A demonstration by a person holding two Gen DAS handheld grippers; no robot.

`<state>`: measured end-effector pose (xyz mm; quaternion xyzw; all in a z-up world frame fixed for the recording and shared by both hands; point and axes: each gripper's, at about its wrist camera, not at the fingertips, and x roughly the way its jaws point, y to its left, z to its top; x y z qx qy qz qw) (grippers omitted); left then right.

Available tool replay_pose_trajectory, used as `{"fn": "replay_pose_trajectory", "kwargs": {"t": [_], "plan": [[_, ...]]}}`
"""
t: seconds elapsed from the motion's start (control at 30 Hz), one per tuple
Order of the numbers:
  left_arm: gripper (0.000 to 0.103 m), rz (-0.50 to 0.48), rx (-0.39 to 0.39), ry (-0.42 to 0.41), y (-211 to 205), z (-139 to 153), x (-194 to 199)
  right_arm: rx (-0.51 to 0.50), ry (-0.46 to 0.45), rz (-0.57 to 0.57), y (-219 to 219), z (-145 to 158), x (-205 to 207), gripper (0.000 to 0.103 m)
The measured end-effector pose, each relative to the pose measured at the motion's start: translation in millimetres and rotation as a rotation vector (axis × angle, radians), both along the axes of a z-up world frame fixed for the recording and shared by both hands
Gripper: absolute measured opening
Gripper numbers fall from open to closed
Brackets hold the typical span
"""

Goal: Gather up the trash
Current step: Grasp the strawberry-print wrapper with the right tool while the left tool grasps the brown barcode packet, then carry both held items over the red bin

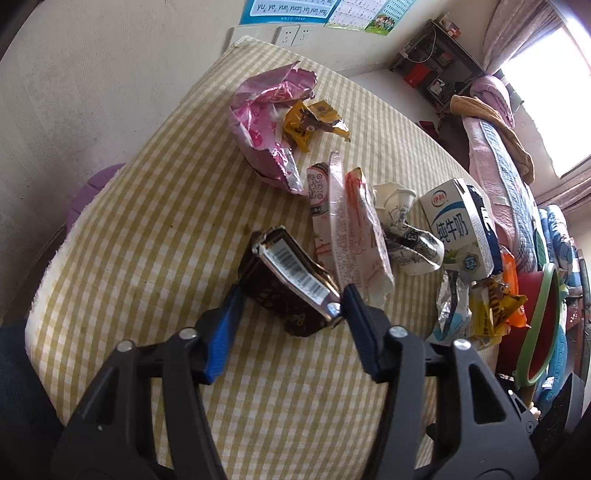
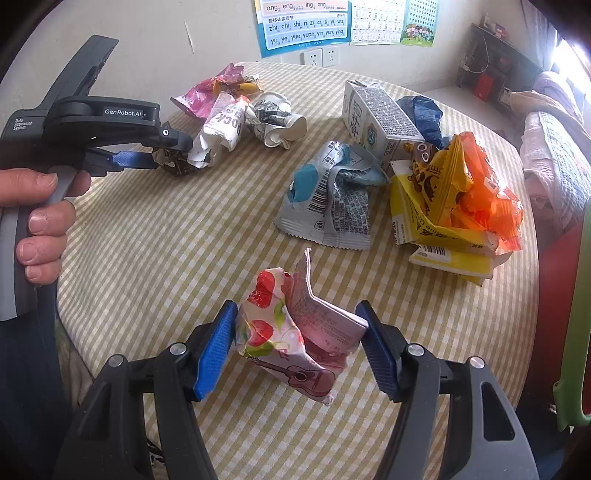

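Observation:
My left gripper (image 1: 291, 295) is shut on a dark brown wrapper (image 1: 284, 284) with a barcode, at the checked tablecloth (image 1: 147, 206). In the right wrist view the left gripper (image 2: 162, 155) shows at the left, gripping that wrapper (image 2: 173, 162). My right gripper (image 2: 299, 325) is shut on a crumpled pink strawberry-print wrapper (image 2: 291, 336) near the table's front edge. Other trash lies on the table: a pink wrapper (image 1: 262, 122), a white wrapper (image 1: 354, 236), a crumpled paper cup (image 2: 277, 122), a milk carton (image 2: 376, 118), a grey-blue wrapper (image 2: 328, 199) and a yellow-orange pile (image 2: 454, 206).
A wall with posters (image 2: 306, 22) and sockets stands behind the table. A green-rimmed red bin (image 1: 539, 325) stands at the table's right edge. A bed with quilts (image 1: 495, 147) lies beyond it. The person's hand (image 2: 40, 221) holds the left gripper's handle.

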<state>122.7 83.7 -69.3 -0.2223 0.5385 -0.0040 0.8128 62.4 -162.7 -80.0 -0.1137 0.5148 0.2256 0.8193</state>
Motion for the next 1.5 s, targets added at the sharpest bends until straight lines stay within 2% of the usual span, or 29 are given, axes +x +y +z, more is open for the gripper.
{"fn": "replay_pose_trajectory", "kwargs": {"t": [0.03, 0.1, 0.23, 0.4, 0.87, 1.2, 1.5], "plan": [[0.03, -0.006, 0.001, 0.004, -0.2, -1.3, -1.2, 0.003, 0.0, -0.001, -0.2, 0.3, 0.2, 0.064], [0.029, -0.013, 0.006, -0.009, -0.7, -0.5, -4.9, 0.01, -0.004, -0.004, -1.8, 2.4, -1.1, 0.064], [0.028, -0.018, 0.026, -0.022, -0.6, 1.9, -12.5, 0.021, -0.008, -0.011, -2.4, 3.5, 0.3, 0.064], [0.028, -0.031, 0.075, -0.061, -7.2, 18.5, -27.7, 0.046, -0.031, -0.033, -8.6, 12.4, -0.9, 0.064], [0.029, -0.169, 0.133, -0.142, -53.3, 58.1, -58.4, 0.11, -0.088, -0.114, -29.0, 41.8, -1.1, 0.064], [0.029, -0.277, 0.14, -0.2, -95.7, 81.1, -56.6, 0.156, -0.176, -0.261, -82.2, 78.4, 6.1, 0.064], [0.029, -0.377, 0.135, -0.245, -144.1, 99.3, -43.1, 0.163, -0.231, -0.387, -143.2, 99.2, 4.8, 0.064]]}}
